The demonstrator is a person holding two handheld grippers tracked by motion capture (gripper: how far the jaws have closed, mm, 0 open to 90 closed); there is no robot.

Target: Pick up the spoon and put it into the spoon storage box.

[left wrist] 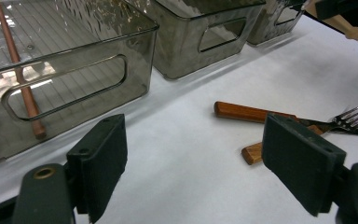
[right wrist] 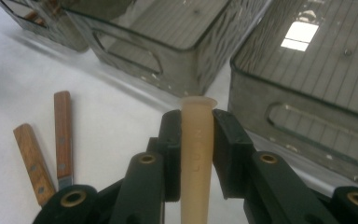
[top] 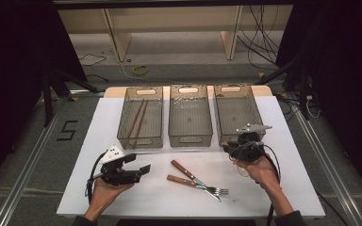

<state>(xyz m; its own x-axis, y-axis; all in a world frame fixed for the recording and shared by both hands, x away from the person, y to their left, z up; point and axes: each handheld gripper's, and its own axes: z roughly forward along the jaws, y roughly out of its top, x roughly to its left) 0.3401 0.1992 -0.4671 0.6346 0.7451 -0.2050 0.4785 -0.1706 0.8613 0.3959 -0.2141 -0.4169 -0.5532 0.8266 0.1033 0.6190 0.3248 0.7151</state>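
A pale beige handle (right wrist: 196,154) is clamped upright between the right gripper (right wrist: 196,140) jaws — two wooden-handled utensils (right wrist: 46,149) are seen left, smoky bins (right wrist: 307,93) beyond.

I see grey floor (top: 23,141) around the white desk (top: 122,197), wooden shelving (top: 169,28) at the top, loose cables (top: 264,42) upper right.

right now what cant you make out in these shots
- Beige handle clamped in the right gripper: its working end is cut off by the bottom edge in the right gripper view; in the high view the hand covers it.
- Chopsticks in the left bin: far ends cut off by the frame in the left gripper view.
- Fork: its neck is behind the left gripper's pad.
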